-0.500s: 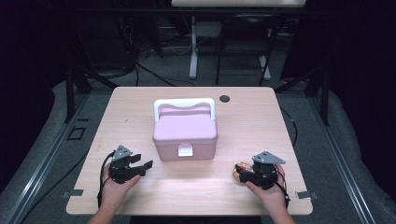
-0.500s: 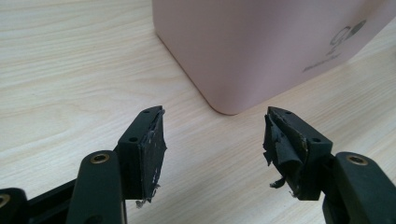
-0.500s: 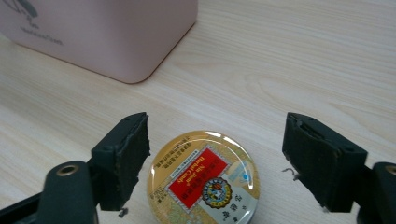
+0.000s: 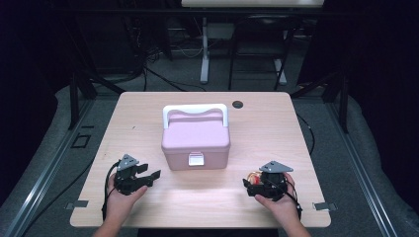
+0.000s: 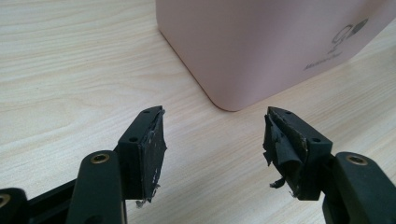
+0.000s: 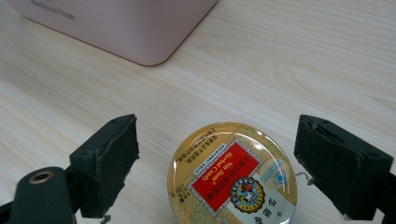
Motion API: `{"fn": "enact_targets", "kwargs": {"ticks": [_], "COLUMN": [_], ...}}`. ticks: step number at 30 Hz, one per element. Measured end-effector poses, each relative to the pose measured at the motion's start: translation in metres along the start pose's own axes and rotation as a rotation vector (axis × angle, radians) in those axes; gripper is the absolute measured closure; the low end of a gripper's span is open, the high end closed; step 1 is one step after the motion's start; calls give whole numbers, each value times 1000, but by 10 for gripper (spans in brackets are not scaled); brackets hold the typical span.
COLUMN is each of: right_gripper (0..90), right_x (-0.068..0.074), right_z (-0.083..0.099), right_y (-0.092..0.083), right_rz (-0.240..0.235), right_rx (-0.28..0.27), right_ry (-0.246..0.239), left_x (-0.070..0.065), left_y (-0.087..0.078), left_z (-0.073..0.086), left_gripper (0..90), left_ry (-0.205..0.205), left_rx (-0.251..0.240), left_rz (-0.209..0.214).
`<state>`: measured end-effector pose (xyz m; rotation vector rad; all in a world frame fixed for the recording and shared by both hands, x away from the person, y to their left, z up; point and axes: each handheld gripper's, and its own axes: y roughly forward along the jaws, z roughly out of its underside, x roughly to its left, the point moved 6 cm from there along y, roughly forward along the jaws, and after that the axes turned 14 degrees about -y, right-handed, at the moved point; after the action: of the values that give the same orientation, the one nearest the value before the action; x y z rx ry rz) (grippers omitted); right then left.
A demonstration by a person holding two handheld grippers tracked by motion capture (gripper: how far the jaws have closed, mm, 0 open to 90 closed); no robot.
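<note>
Right claw (image 6: pixel 217 158) sits wide open around the candy tin (image 6: pixel 232 173), not gripping. Looks light, stiff, slick on the lid, so I'd pinch its rim.

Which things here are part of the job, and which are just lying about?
Part of the job:
- round candy tin, between the open fingers of the right gripper, untouched
- pink box, lid shut
- left gripper, open and empty

Lying about:
- dark round grommet in the table

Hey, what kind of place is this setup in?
Probably a lab or recording studio: a lone wooden table with a cable hole, loose floor cables, and dark frame stands around it.
</note>
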<state>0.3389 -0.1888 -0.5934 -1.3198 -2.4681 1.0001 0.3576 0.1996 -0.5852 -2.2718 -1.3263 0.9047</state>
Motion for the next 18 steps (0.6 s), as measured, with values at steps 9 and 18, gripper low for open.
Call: {"fn": "enact_targets", "kwargs": {"ticks": [9, 18], "right_gripper": [124, 136], "right_x": [-1, -3], "right_z": [4, 11], "right_y": [3, 4], "right_rz": [2, -12], "right_rx": [28, 52], "right_ry": [-2, 10], "left_x": [-1, 0], "left_y": [0, 2], "left_z": [0, -2], "left_gripper": [383, 383], "left_ry": [1, -15], "left_rx": [8, -1], "left_rz": [5, 15]}}
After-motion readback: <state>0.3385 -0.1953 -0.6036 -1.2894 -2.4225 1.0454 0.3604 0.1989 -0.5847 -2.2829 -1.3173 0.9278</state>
